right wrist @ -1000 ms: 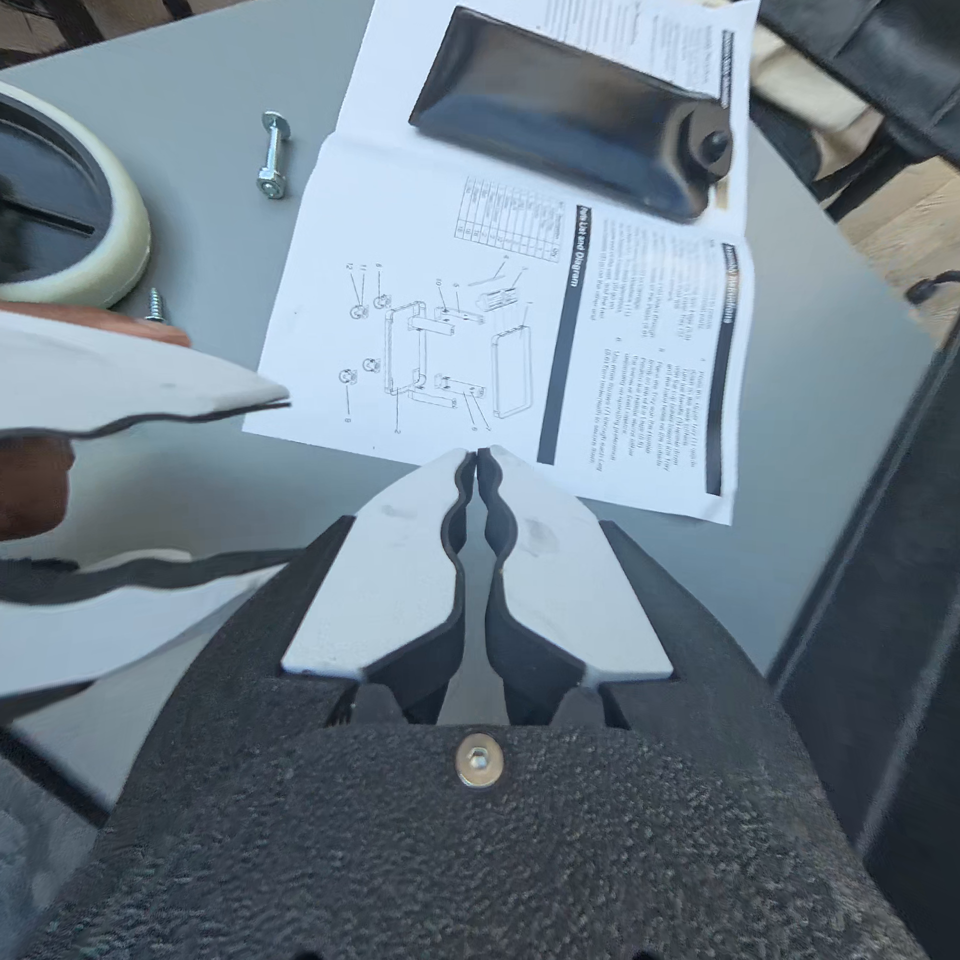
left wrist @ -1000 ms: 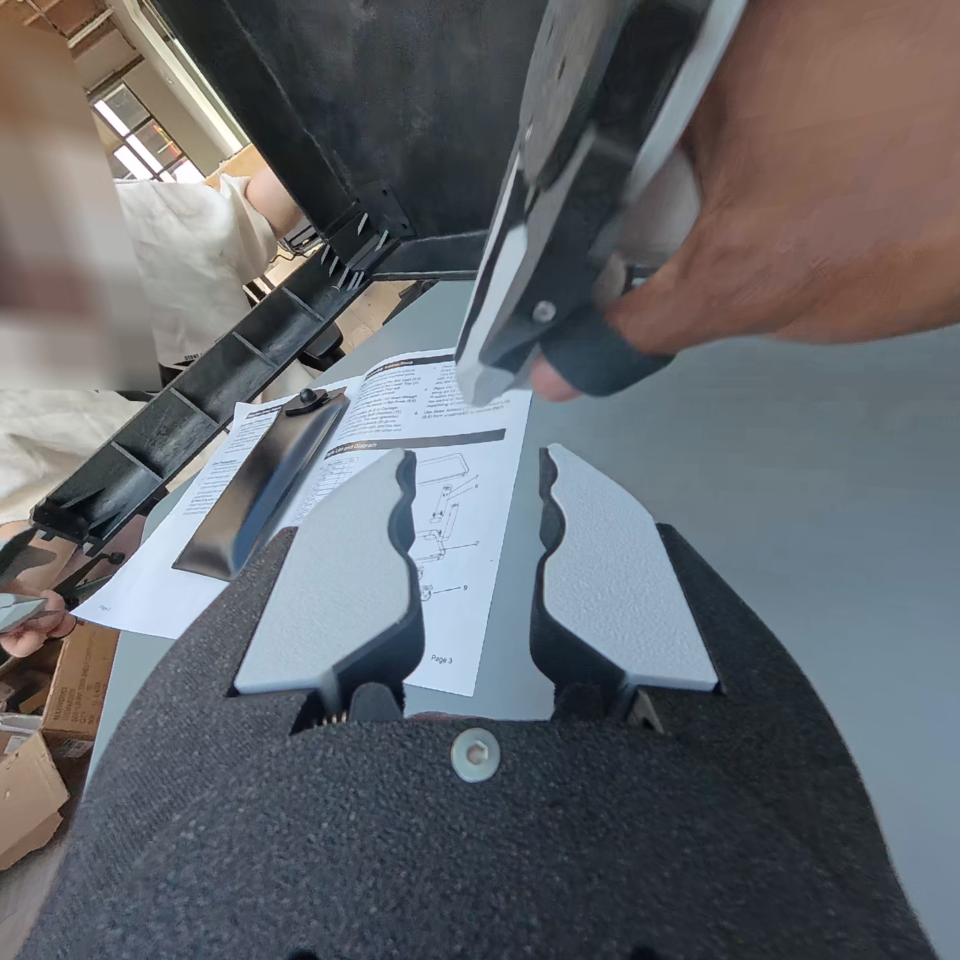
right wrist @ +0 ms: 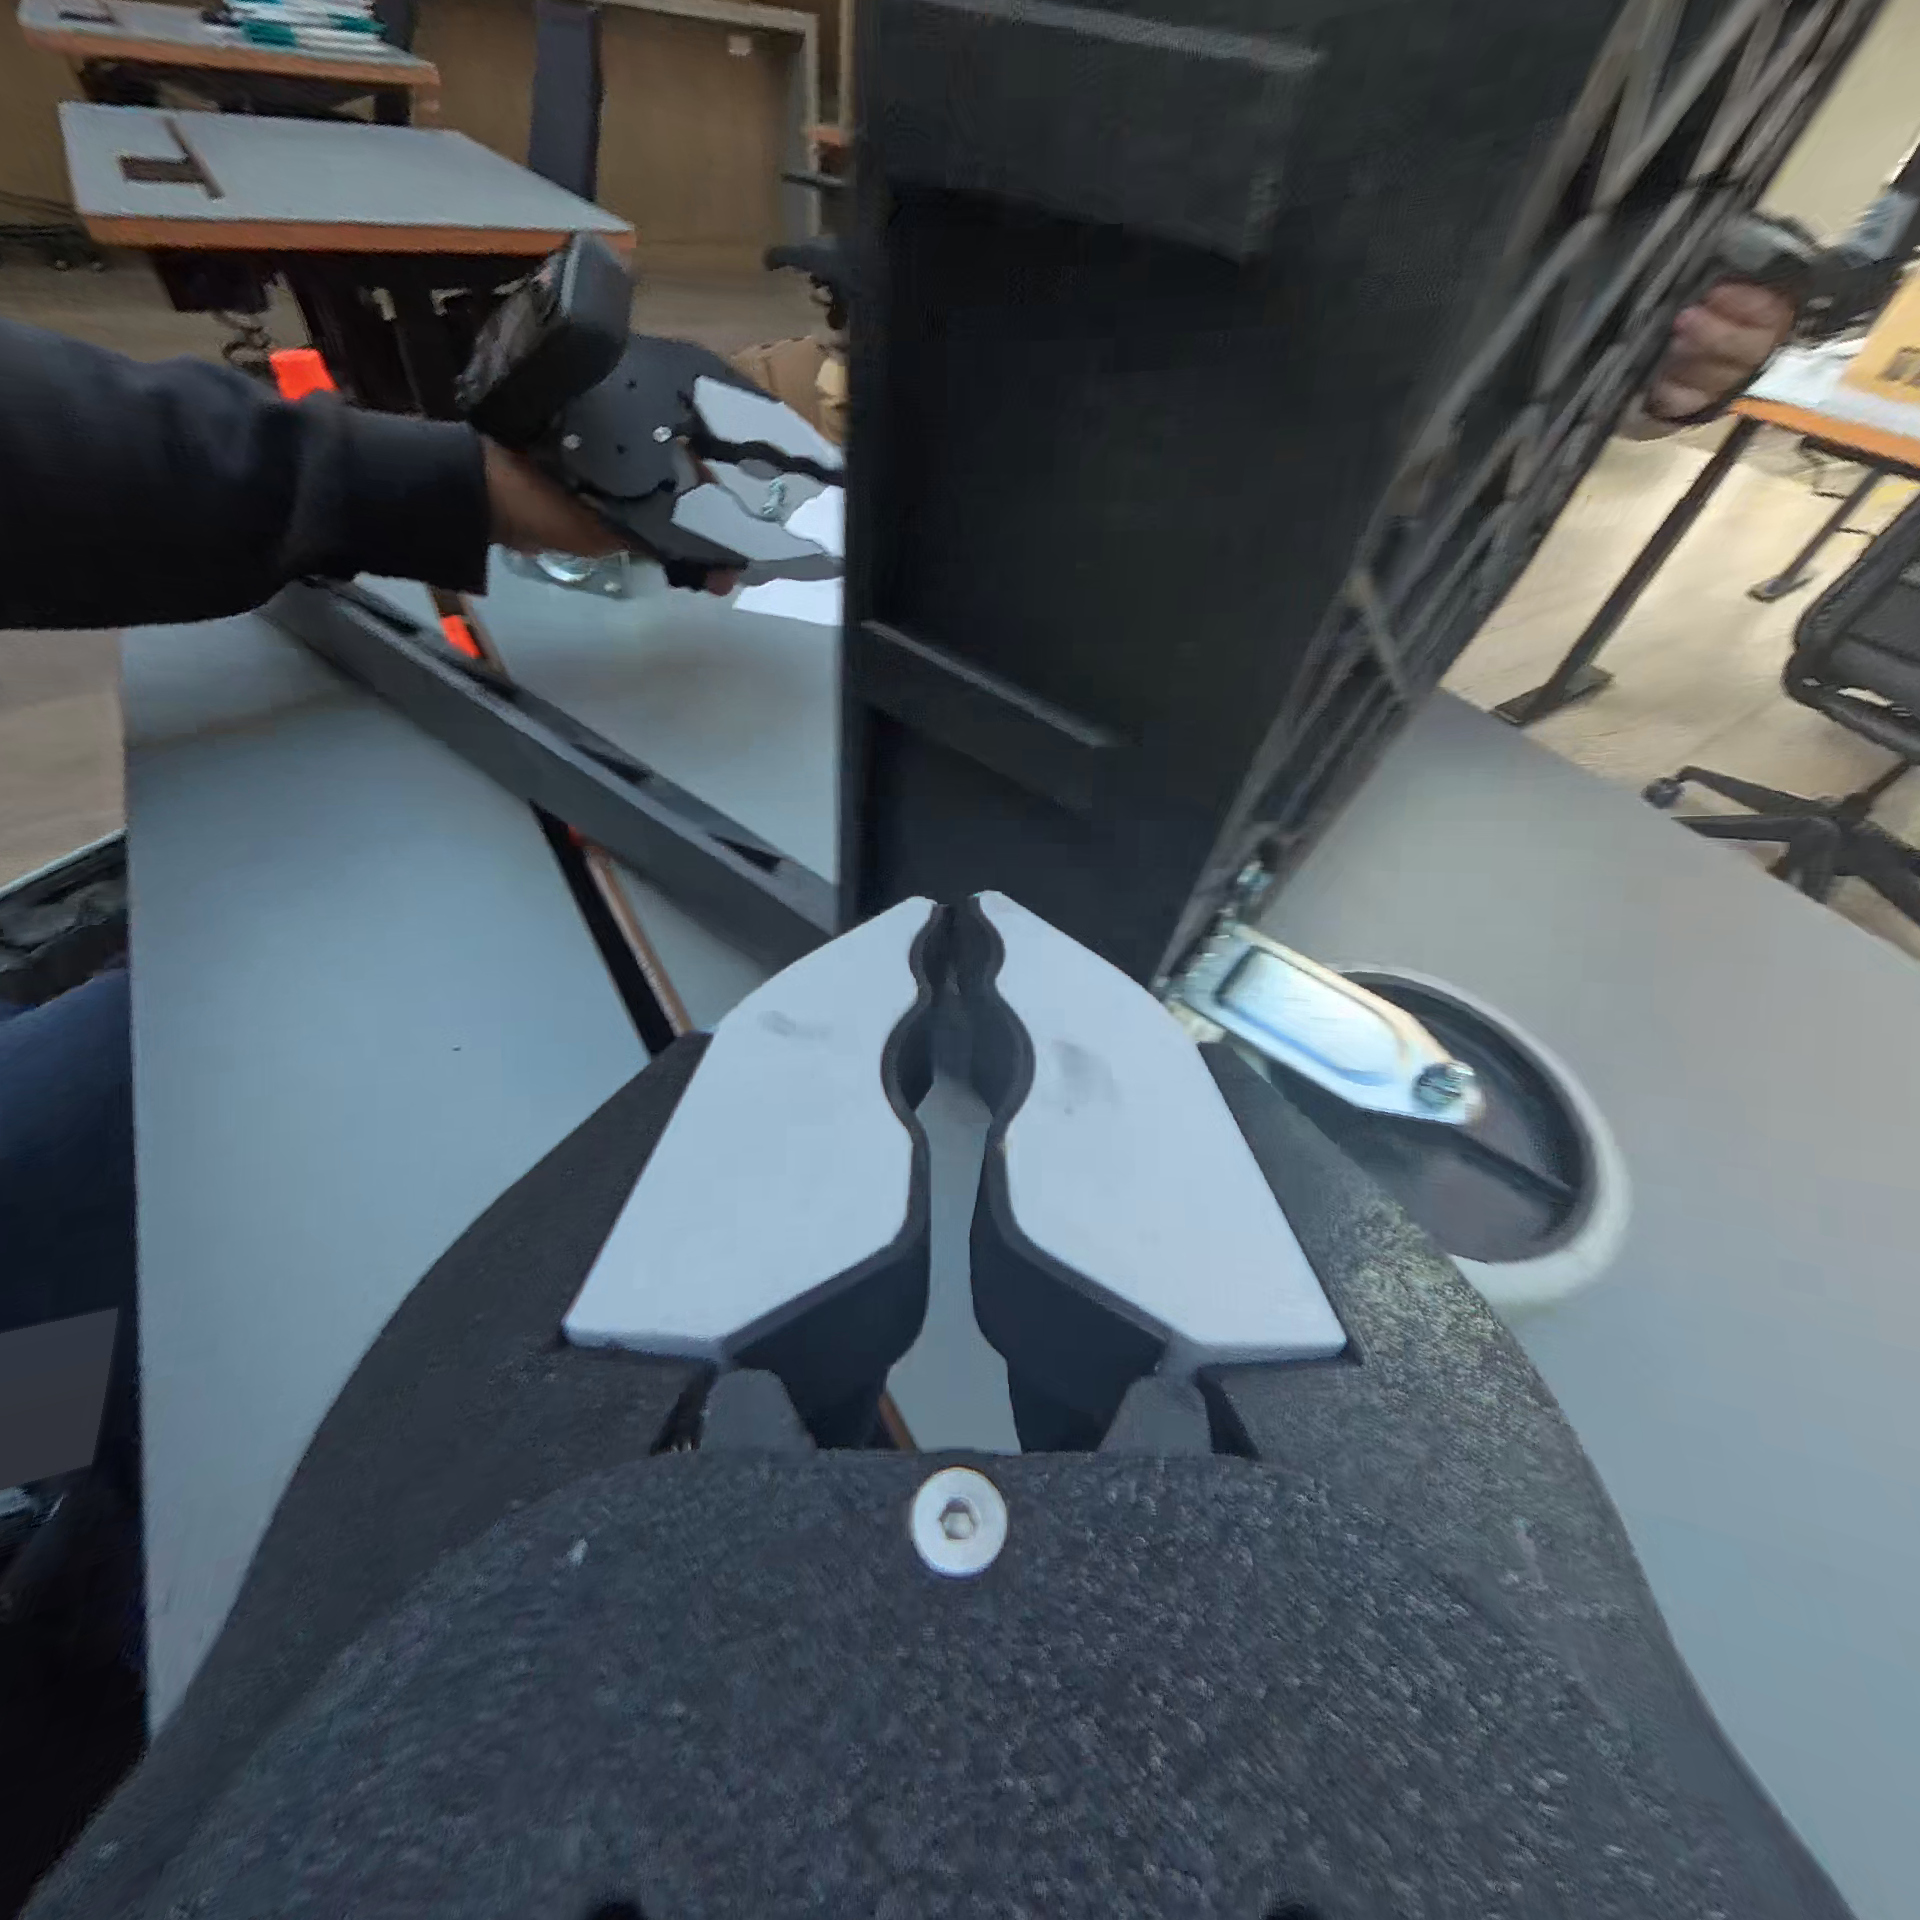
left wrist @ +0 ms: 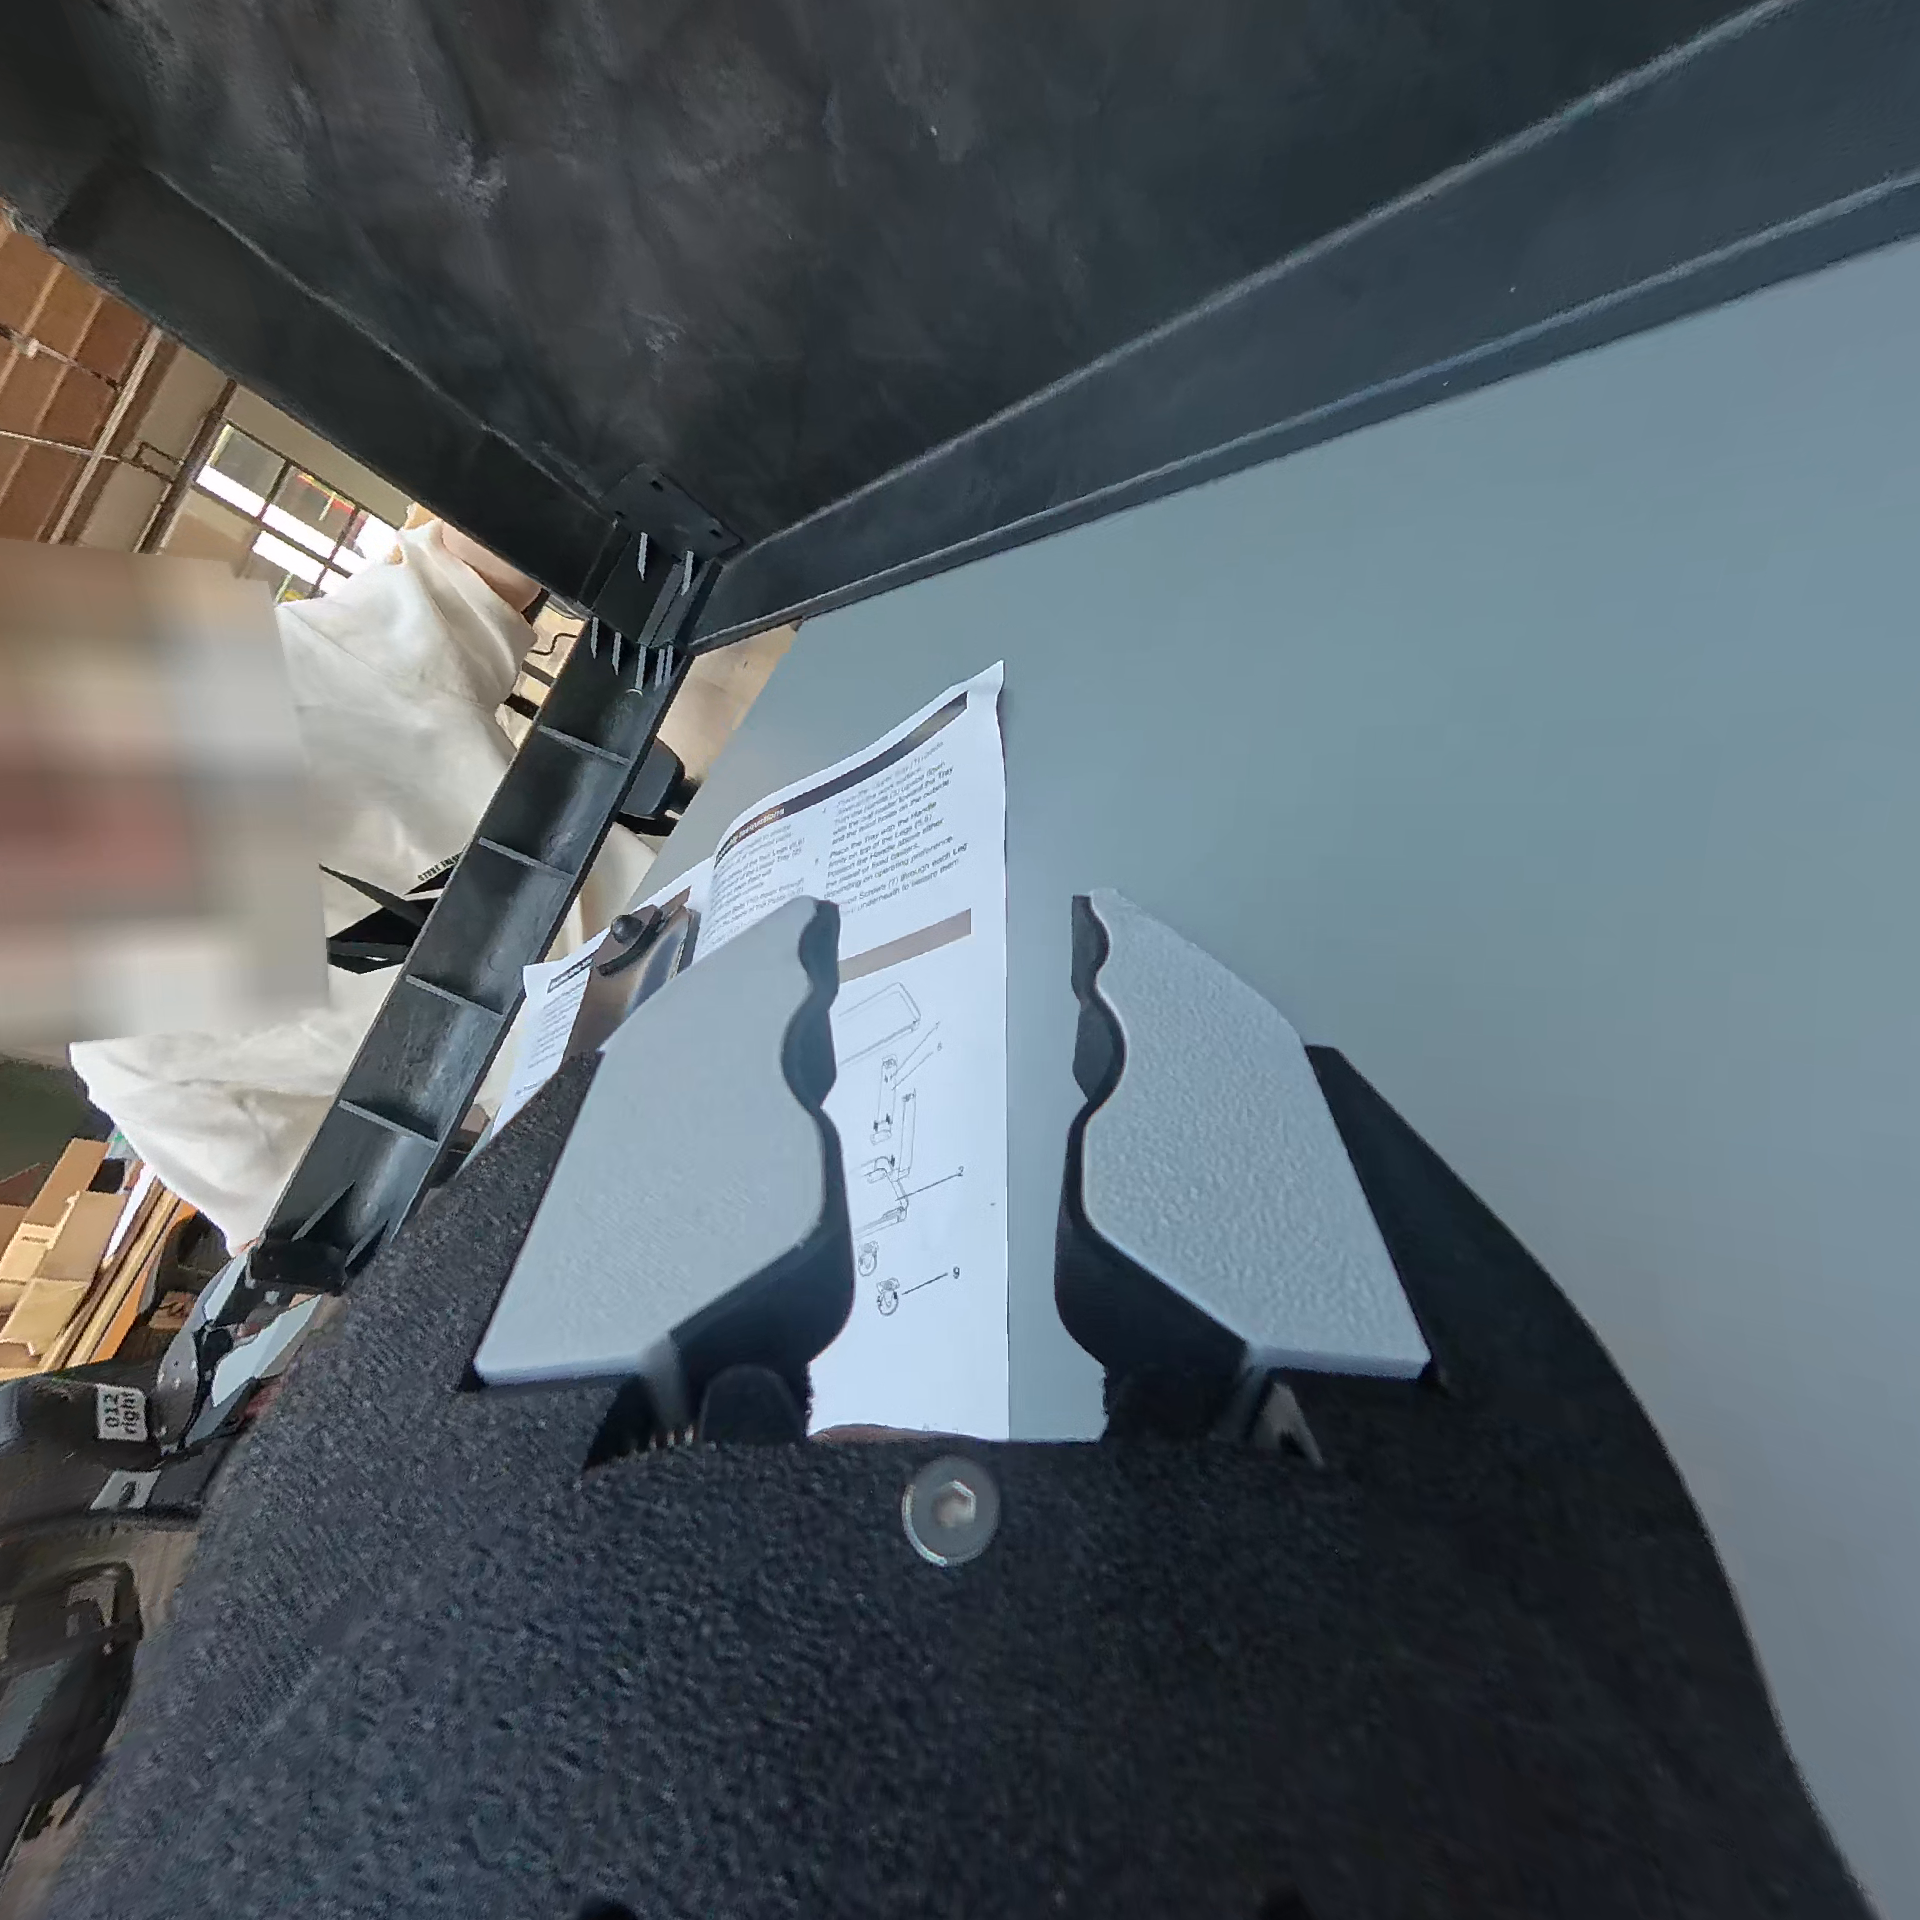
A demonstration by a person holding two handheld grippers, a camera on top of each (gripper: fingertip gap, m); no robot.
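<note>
In the left wrist view, the left hand-held gripper [left wrist: 956, 914] hovered over the flat grey desk [left wrist: 1455, 831] with its two pale grey fingers [left wrist: 707, 1122] set wide apart and nothing between them; below the gap lay a white printed instruction sheet with line diagrams [left wrist: 925, 1039], its right edge running just inside the right finger; beyond the left fingertip, a glossy black oblong plastic piece with a small round knob [left wrist: 634, 935] rested on the sheet, mostly hidden by that finger; ahead and overhead stood a large black moulded plastic tray [left wrist: 727, 260], tipped up on its edge, with a black ribbed plastic leg [left wrist: 499, 914] slanting down off to the left; further left was a person in a cream garment [left wrist: 395, 727].

In the right wrist view, the right hand-held gripper [right wrist: 958, 912] was closed, fingertips meeting with nothing clamped; directly ahead of the tips rose the black tray [right wrist: 1091, 468]; to the right, a caster wheel with a shiny metal bracket and pale rim [right wrist: 1434, 1101] lay on the desk [right wrist: 343, 987]; far ahead to the left, the left hand-held gripper [right wrist: 821, 499] was held in a dark-sleeved hand [right wrist: 540, 509], open above the white sheet [right wrist: 800, 597].
</note>
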